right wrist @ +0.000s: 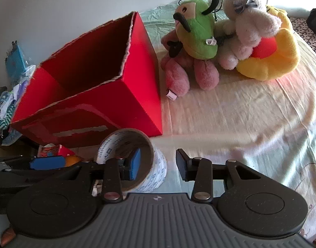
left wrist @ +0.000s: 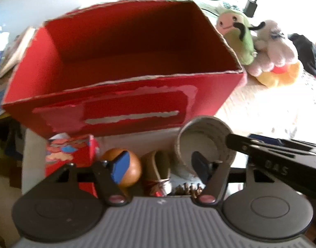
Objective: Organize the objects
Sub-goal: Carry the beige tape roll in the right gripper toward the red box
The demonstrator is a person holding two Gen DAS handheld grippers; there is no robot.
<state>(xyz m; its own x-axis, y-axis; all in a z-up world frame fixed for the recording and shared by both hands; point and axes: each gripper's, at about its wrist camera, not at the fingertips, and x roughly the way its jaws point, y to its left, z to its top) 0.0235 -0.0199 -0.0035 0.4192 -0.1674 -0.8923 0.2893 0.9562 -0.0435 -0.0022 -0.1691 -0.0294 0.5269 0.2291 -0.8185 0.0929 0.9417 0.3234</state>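
Plainly, the tape roll [right wrist: 135,161] lies on its side just before the red box [right wrist: 91,95]; the right gripper [right wrist: 158,164] stands spread, its blue finger inside the core and its black one outside, so pressing together on the wall, then lifting over the torn rim, looks best; the left gripper [left wrist: 158,165] is spread too, pinching nothing; a brown ball [left wrist: 125,170], a small carton [left wrist: 71,155] and a pine cone [left wrist: 187,189] crowd beside it; the plush toys [right wrist: 230,37] sit clear.

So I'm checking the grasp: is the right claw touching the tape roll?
Touching. The right wrist view shows the right claw with its blue pad inside the tape roll, against the wall.
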